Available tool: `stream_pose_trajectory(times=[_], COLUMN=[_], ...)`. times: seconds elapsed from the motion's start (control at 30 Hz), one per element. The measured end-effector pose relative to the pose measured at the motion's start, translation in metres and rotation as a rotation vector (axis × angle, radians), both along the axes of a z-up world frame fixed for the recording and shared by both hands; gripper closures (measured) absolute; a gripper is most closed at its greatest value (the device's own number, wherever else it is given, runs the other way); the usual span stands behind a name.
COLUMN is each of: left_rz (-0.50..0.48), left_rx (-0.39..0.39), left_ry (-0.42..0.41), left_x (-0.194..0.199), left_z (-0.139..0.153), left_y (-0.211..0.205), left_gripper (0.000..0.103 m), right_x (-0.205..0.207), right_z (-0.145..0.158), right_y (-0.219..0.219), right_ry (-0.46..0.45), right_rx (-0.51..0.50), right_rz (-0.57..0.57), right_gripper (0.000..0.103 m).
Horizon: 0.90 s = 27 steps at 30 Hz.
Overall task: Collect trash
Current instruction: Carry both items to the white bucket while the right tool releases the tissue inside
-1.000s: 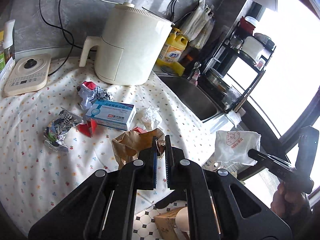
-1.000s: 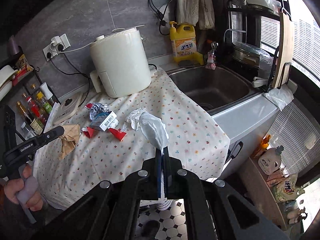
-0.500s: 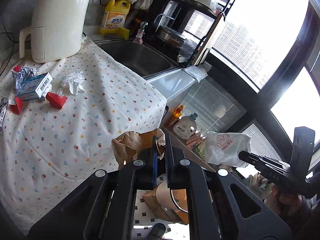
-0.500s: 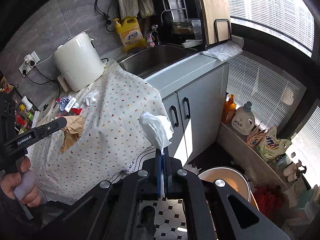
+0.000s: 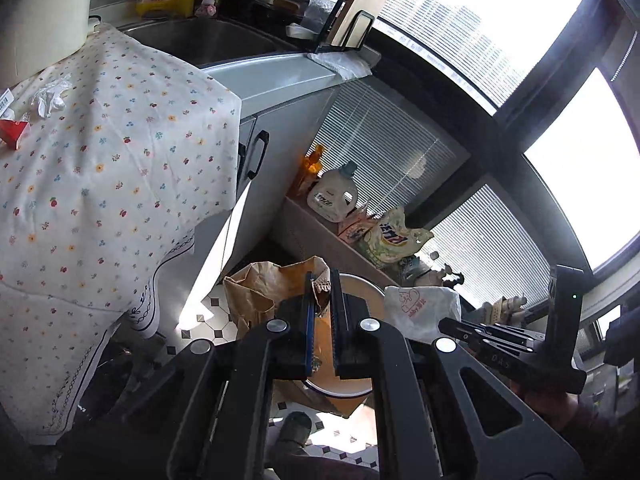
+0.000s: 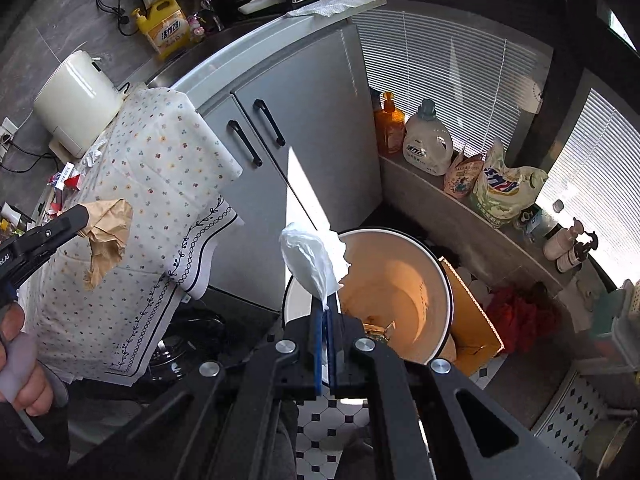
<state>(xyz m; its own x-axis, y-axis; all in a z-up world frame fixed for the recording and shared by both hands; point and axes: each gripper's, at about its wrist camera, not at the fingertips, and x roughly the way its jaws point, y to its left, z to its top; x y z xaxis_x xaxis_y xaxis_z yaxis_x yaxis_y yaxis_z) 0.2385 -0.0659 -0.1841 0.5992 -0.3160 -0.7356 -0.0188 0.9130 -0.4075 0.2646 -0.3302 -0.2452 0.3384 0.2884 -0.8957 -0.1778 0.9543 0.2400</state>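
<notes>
My left gripper (image 5: pixel 321 280) is shut on a crumpled brown paper bag (image 5: pixel 264 290), which hangs beside the counter, over the near rim of the bin. My right gripper (image 6: pixel 325 310) is shut on a white plastic bag (image 6: pixel 310 258) that stands above the round white trash bin (image 6: pixel 436 276) on the floor. The same white bag (image 5: pixel 420 308) and the right gripper (image 5: pixel 444 325) show at the lower right of the left wrist view. The brown bag (image 6: pixel 106 232) and left gripper (image 6: pixel 84 213) appear at the left of the right wrist view. More scraps lie on the counter: a white wad (image 5: pixel 50 96) and a red piece (image 5: pixel 14 132).
A floral cloth (image 5: pixel 104 168) drapes over the counter edge. Grey cabinet doors (image 6: pixel 312 120) stand behind the bin. A cardboard box (image 6: pixel 472 320) sits beside the bin. Detergent bottles and bags (image 6: pixel 428 144) line a low ledge under the blinds. A sink (image 5: pixel 212 40) lies beyond the cloth.
Both grippers swung away from the counter to the right and sank toward the floor bin, each still holding its bag. The bin has come into full view under the white bag.
</notes>
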Motion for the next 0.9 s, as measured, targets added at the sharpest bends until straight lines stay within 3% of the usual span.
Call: stream_pose_trajectory(times=[0.13, 0.27, 0.3, 0.33, 0.37, 0.67, 0.9], left_rz=[-0.001, 0.0, -0.003, -0.008, -0.015, -0.114, -0.237], left_rx=[0.003, 0.011, 0.014, 0.018, 0.022, 0.038, 0.02], left_ry=[0.029, 0.05, 0.054, 0.056, 0.059, 0.071, 0.089], left_x=[-0.003, -0.004, -0.005, -0.004, -0.003, 0.018, 0.038], left_z=[-0.014, -0.02, -0.021, -0.021, -0.022, -0.026, -0.039], left_y=[-0.013, -0.018, -0.02, -0.022, -0.024, -0.053, -0.102], left_gripper=[0.096, 0.096, 0.096, 0.096, 0.096, 0.096, 0.096], right_x=[0.003, 0.011, 0.012, 0.012, 0.011, 0.001, -0.021], right_z=[-0.024, -0.045, -0.046, -0.045, -0.042, -0.029, -0.01], right_y=[-0.008, -0.02, -0.024, -0.028, -0.032, -0.066, -0.104], right_ry=[0.044, 0.085, 0.085, 0.071, 0.049, 0.033, 0.013], right_rx=[0.008, -0.05, -0.052, -0.059, -0.069, -0.043, -0.051], right_rz=[0.005, -0.056, -0.074, -0.089, -0.098, -0.174, -0.266], right_gripper=[0.098, 0.091, 0.077, 0.055, 0.051, 0.05, 0.044])
